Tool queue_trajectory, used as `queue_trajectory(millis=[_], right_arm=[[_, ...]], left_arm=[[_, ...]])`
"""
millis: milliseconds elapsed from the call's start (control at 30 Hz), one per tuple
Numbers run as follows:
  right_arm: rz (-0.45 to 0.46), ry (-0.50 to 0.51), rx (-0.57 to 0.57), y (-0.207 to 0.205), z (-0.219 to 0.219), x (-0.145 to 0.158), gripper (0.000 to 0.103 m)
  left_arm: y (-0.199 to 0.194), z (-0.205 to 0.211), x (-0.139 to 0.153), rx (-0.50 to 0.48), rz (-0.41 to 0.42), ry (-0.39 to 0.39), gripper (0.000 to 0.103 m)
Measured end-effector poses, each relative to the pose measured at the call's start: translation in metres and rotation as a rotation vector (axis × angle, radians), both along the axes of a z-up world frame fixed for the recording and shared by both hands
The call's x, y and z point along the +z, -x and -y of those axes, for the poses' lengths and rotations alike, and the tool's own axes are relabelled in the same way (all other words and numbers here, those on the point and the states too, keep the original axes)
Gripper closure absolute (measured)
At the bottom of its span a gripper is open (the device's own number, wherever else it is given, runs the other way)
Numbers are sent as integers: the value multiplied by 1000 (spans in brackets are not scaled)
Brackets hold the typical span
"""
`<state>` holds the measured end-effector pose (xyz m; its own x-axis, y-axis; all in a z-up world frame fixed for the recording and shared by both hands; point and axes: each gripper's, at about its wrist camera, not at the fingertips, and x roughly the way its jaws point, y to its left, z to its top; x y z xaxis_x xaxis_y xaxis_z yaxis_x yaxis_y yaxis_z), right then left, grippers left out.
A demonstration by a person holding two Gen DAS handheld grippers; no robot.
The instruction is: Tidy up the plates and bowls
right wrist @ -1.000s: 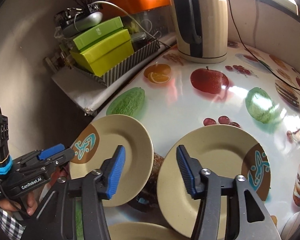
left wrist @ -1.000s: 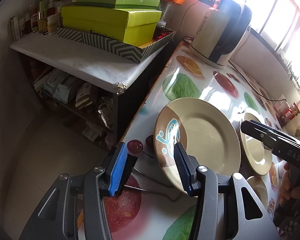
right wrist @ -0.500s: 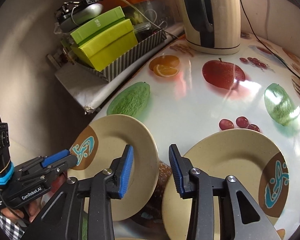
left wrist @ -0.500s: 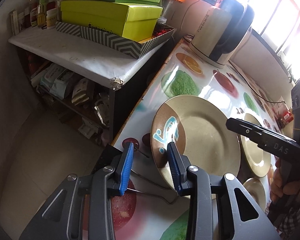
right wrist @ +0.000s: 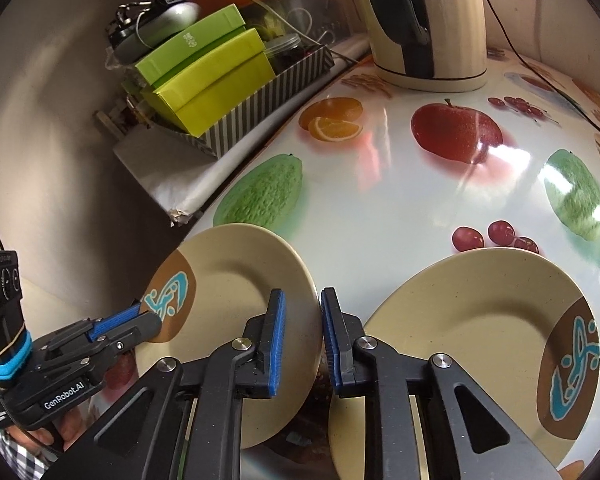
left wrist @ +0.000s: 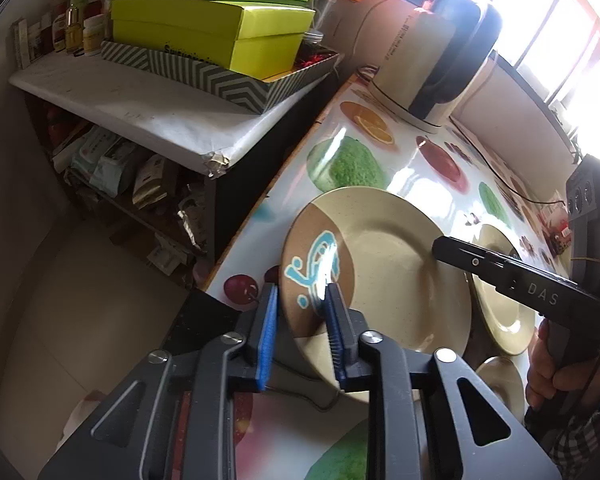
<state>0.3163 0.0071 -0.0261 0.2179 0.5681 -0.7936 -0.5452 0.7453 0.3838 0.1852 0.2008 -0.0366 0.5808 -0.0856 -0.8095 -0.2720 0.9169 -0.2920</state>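
The left gripper has its jaws just closing on the near-left rim of the first plate, at the brown patch with the blue motif; the blue pads sit one under the rim and one on top, and they look clamped on it. The same plate runs ahead and to the right of this gripper, across the fruit-printed surface.

On the plate's far-right rim, the right gripper has also just been closing, one pad on the plate's face and the other behind the edge; it appears to be grasping the rim, though the contact itself is partly hidden. In the left wrist view this gripper reaches in from the right, held by a hand in a checked sleeve.

Just right of the right gripper lies a second plate of the same pattern, flat on the surface and close to the first plate. Nearer the person, a third, smaller dish shows only in part; plate or bowl, I cannot tell.

Counted: two large plates, one smaller dish, two grippers. A kettle stands well beyond both grippers.
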Motion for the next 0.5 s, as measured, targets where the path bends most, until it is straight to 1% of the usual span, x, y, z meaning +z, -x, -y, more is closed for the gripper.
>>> queue_trajectory(millis=[267,367,500], right_arm=[[-8,-8,-5,-1,2,0,85],[-12,-9,-8,0,2,0,85],[-14,-20,-9,0,4,2,85]], left_arm=[[0,0,0,13,0,3,81],[1,1,2,19,-1,-11,81],[3,-1,4,24,-1,-2,81]])
